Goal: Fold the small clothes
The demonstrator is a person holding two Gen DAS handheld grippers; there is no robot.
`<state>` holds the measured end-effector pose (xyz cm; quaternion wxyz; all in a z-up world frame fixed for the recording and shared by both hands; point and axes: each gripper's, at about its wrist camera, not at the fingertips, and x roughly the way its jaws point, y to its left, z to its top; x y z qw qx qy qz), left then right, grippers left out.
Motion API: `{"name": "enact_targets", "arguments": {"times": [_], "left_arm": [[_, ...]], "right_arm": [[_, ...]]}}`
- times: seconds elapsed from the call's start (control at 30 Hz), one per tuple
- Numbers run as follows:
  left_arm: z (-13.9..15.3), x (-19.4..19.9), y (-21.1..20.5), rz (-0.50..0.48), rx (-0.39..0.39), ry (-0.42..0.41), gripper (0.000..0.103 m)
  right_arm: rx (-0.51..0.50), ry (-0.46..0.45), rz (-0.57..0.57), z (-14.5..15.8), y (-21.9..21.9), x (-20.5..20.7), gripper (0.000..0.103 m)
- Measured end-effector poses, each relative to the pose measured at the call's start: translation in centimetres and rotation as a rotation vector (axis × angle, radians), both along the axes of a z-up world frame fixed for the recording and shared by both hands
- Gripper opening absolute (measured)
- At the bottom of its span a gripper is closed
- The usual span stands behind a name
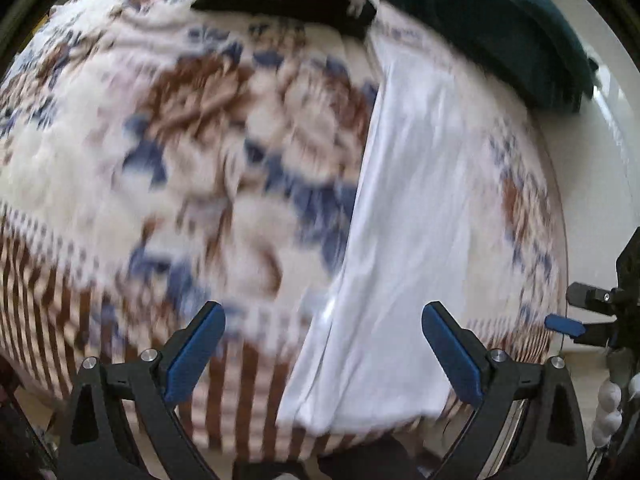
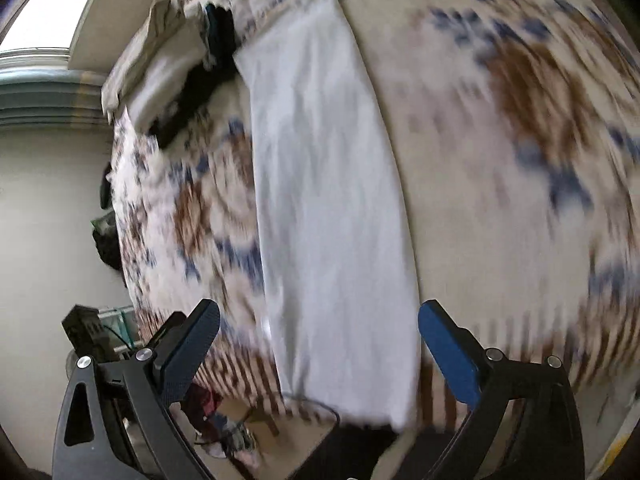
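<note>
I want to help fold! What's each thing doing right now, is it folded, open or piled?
White garment: folded into a long strip, lying flat on the floral bedspread.
Dark teal cloth: bunched at the far edge.
Left gripper: jaws open, empty.
Right gripper: jaws open, empty.

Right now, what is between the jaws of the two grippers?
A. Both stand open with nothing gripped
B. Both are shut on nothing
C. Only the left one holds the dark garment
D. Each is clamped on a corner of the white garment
A: the left gripper and right gripper have jaws spread wide, above the white garment lying as a long strip on the floral bedspread.
</note>
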<state>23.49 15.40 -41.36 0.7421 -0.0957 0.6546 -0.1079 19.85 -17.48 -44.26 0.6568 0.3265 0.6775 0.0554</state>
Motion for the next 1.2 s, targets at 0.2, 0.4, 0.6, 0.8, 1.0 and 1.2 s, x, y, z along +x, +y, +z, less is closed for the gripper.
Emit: {"name": "enact_targets", "arguments": {"times": [0.2,0.4,0.6,0.8,1.0,1.2], "left_arm": [[-6.0,-4.2,-0.9,-0.037,0.013,0.115,0.098],[-9.9,-5.4,-2.2,-0.049,-0.032,0.18,0.006],[-7.4,-6.1,-2.0,-0.029,-0.046,0.094,0.001],[-7.1,-6.5,-1.1,-0.036,-0.02,0.082,0.001],[-7.0,-6.6,-0.5,-0.035,-0.015,0.067,0.001],[-6.7,-7.4,-0.3,-0.047,-0.025,0.074,0.0]], "right_arm": [[-0.05,0.119,-0.042,-4.6,2.4,-8.5,0.051],[0.008,0.22,-0.143,-11.3,3.1,-12.9,0.042],[-0.013,0.25,-0.156,-14.2,3.3,-13.7,0.049],[-0.036,0.26,-0.134,-14.5,3.6,-14.0,0.049],[-0.052,0.248,-0.121,-15.3,4.5,-14.8,0.041],[-0.122,0.214,-0.066,-13.9,6.1,-15.1,0.005]]}}
